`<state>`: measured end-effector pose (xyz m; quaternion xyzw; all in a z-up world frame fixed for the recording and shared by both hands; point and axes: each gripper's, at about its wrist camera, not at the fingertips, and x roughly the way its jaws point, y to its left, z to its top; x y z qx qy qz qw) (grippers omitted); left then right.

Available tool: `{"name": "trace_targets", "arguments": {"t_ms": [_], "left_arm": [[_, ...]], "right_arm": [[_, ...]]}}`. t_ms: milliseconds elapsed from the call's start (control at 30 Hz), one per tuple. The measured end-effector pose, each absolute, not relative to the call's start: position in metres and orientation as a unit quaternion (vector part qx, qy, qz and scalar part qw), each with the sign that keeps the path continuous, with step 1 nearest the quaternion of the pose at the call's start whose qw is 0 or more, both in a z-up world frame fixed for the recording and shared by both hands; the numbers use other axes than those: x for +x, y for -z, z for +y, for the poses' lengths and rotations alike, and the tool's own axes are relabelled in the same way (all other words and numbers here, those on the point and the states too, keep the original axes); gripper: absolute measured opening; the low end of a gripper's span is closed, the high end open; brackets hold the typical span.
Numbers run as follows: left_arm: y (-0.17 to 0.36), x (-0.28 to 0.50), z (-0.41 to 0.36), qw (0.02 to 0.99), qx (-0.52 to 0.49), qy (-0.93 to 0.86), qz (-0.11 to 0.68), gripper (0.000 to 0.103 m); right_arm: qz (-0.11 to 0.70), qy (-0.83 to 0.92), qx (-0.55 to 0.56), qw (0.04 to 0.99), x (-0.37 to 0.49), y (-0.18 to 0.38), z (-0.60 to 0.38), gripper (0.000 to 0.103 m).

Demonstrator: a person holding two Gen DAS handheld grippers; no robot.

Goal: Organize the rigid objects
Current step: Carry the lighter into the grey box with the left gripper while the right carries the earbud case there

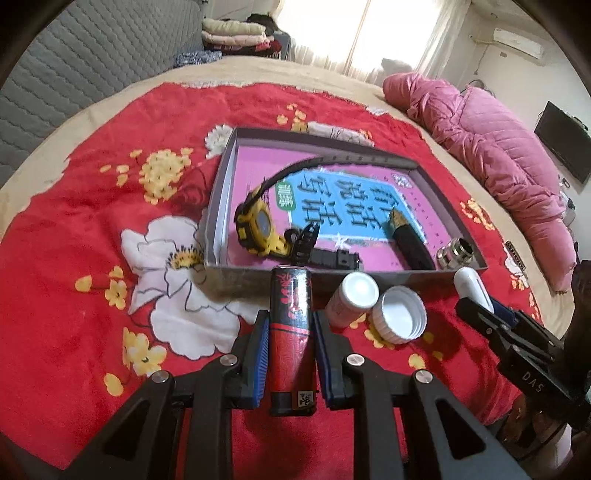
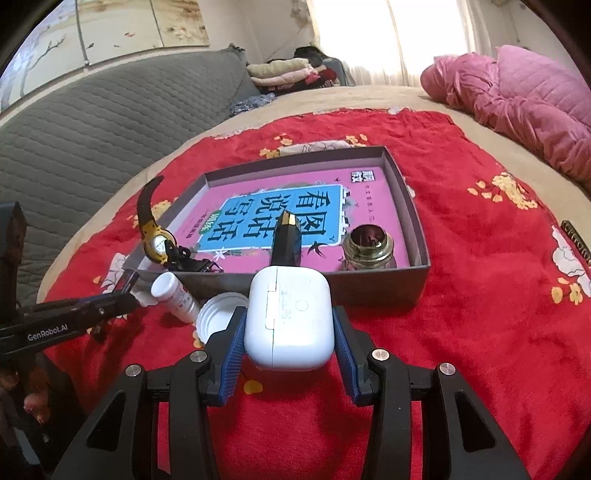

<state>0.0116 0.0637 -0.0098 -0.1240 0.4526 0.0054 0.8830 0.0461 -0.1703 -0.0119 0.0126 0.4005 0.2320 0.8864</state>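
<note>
My left gripper [image 1: 289, 325] is shut on a red and black lighter [image 1: 290, 332], held above the red blanket just in front of the grey box [image 1: 218, 206]. My right gripper [image 2: 289, 325] is shut on a white earbuds case [image 2: 290, 319], also in front of the box [image 2: 417, 236]. Inside the box lie a pink book [image 1: 351, 199], a yellow and black watch [image 1: 258, 229], a black and gold lighter [image 1: 408, 240] and a metal fitting [image 1: 456, 253]. On the blanket next to the box lie a small white bottle [image 1: 352, 297] and a white cap [image 1: 399, 317].
The red flowered blanket [image 1: 92, 258] covers a bed with a grey quilted headboard [image 1: 92, 55]. A pink padded jacket [image 1: 491, 147] lies at the right. Folded clothes [image 1: 236, 35] are stacked at the back by the window.
</note>
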Motion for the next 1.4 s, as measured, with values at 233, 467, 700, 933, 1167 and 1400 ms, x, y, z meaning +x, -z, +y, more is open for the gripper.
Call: {"name": "trace_targets", "arguments": {"t_ms": [233, 467, 700, 933, 1167, 1400], "left_arm": [[0.004, 0.015, 0.065, 0.894, -0.114, -0.005, 0.433, 0.023], [0.003, 0.021, 0.069, 0.901, -0.109, -0.009, 0.421, 0.023], [0.004, 0.031, 0.071, 0.905, -0.11, -0.007, 0.411, 0.023], [0.007, 0.04, 0.072, 0.906, -0.109, -0.006, 0.408, 0.023], [0.01, 0.045, 0.072, 0.905, -0.115, -0.001, 0.409, 0.023], [0.015, 0.051, 0.075, 0.904, -0.117, 0.003, 0.411, 0.023]], "right_arm": [[0.388, -0.232, 0.012, 0.892, 0.047, 0.009, -0.17, 0.046], [0.382, -0.224, 0.017, 0.896, 0.05, 0.008, -0.173, 0.046], [0.382, -0.214, 0.023, 0.899, 0.053, 0.008, -0.177, 0.046], [0.38, -0.203, 0.025, 0.902, 0.057, 0.007, -0.178, 0.046], [0.378, -0.198, 0.021, 0.904, 0.059, 0.004, -0.174, 0.046], [0.378, -0.195, 0.011, 0.905, 0.064, 0.004, -0.168, 0.046]]}}
